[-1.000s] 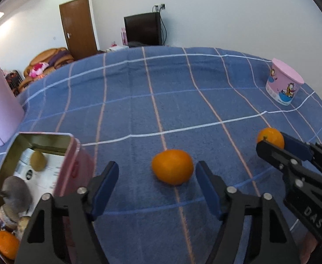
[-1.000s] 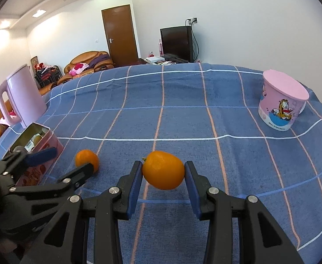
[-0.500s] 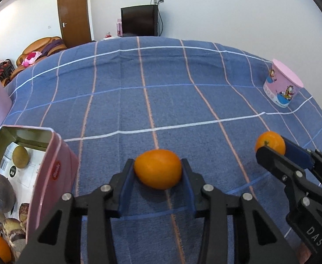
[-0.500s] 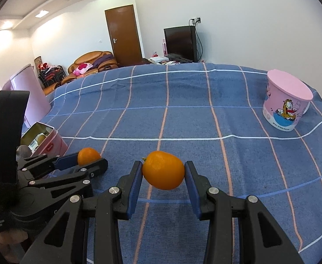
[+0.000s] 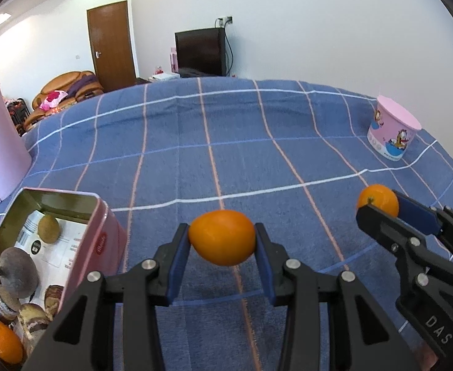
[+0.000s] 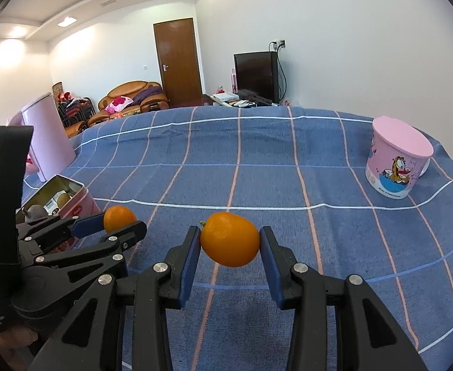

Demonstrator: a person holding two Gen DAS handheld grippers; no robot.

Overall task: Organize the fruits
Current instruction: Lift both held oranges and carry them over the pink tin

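- Currently left gripper [image 5: 222,242] fingers clamp one orange [image 5: 222,237]; right gripper [image 6: 230,244] fingers clamp another orange [image 6: 230,238], both above the surface [image 5: 226,142].
- Tin [image 5: 101,235] already holds fruit; judged: both oranges remain to be placed.

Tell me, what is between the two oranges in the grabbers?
Only bare blue checked cloth lies between the left gripper's orange and the right gripper's orange; the left wrist view shows it.
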